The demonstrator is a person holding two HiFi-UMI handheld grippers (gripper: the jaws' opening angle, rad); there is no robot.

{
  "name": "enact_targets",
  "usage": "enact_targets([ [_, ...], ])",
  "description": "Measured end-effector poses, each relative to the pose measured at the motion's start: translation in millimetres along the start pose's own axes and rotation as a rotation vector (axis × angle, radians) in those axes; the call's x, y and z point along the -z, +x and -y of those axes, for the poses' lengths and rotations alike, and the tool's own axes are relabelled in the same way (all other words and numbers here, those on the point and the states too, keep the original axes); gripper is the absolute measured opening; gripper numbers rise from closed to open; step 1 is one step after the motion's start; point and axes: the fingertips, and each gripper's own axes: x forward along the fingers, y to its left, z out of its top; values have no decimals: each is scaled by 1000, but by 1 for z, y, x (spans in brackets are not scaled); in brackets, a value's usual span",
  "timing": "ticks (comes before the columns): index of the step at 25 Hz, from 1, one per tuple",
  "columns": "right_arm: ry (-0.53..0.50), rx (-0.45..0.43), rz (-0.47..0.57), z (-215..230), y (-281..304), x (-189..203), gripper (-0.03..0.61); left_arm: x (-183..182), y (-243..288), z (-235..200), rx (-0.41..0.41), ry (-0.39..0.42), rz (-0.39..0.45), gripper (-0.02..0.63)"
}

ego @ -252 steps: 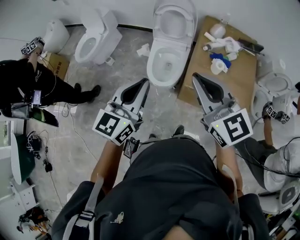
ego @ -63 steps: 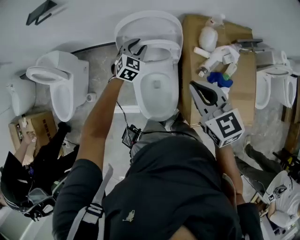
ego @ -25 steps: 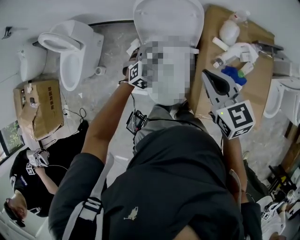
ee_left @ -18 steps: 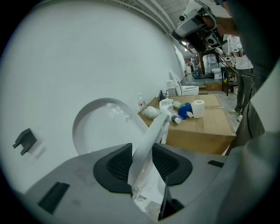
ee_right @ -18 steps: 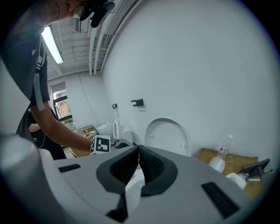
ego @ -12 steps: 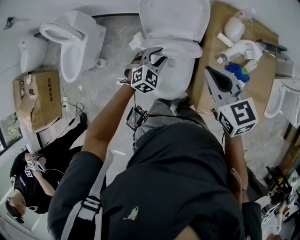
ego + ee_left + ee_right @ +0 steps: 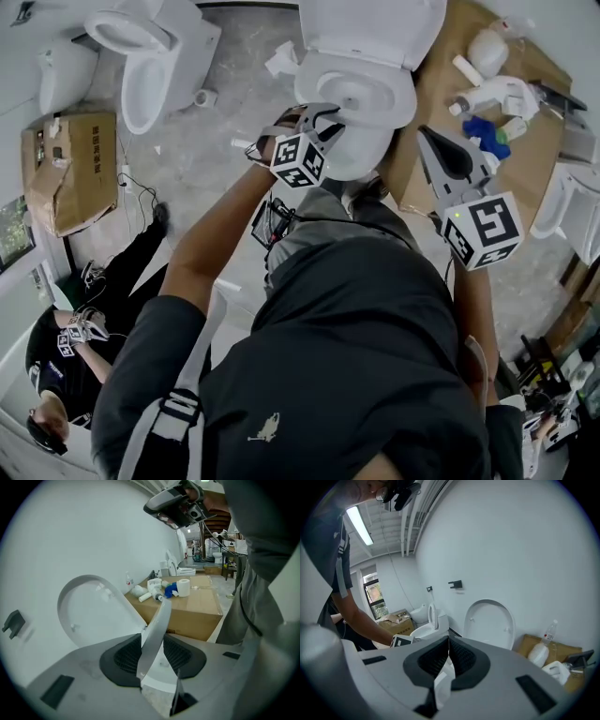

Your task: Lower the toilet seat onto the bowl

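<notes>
A white toilet stands at the top middle of the head view, its lid [image 7: 370,28] upright against the wall. The white seat ring [image 7: 375,94] is tipped down over the bowl [image 7: 361,155]. My left gripper [image 7: 328,111] is shut on the ring's near left edge. In the left gripper view the thin seat edge [image 7: 157,625] runs between the two dark pads, with the lid [image 7: 93,606] behind it. My right gripper [image 7: 424,131] hovers to the right of the bowl, over the cardboard. It is shut with nothing in it [image 7: 449,641], and the lid [image 7: 490,620] shows beyond it.
A large cardboard box [image 7: 525,141] to the right of the toilet carries bottles, a paper roll and blue items. Another toilet [image 7: 159,56] stands at the top left, with a smaller cardboard box [image 7: 61,169] near it. A person in black [image 7: 66,347] crouches at the lower left.
My left gripper has come down and towards me with the seat ring, which has swung away from the upright lid towards the bowl. The right gripper has shifted slightly and stays shut.
</notes>
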Motion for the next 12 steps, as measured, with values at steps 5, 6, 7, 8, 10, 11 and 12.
enact_targets([
  [5, -20, -33, -21, -13, 6, 7, 8, 17, 2, 33, 37, 2, -27, 143],
  [6, -23, -37, -26, -16, 7, 9, 8, 21, 2, 40, 48, 4, -33, 143],
  [7, -26, -41, -32, -19, 8, 10, 8, 26, 2, 48, 61, 5, -39, 143],
  [8, -27, -43, -38, -21, 9, 11, 8, 31, 3, 56, 75, 5, -47, 144],
  [10, -30, -48, -49, -26, 12, 14, 8, 42, 5, 72, 108, 1, -64, 147],
  [11, -30, -51, -55, -27, 13, 16, 8, 47, 7, 80, 126, 0, -74, 150],
  [12, -31, -53, -59, -28, 14, 18, 8, 53, 9, 88, 146, 0, -85, 152],
])
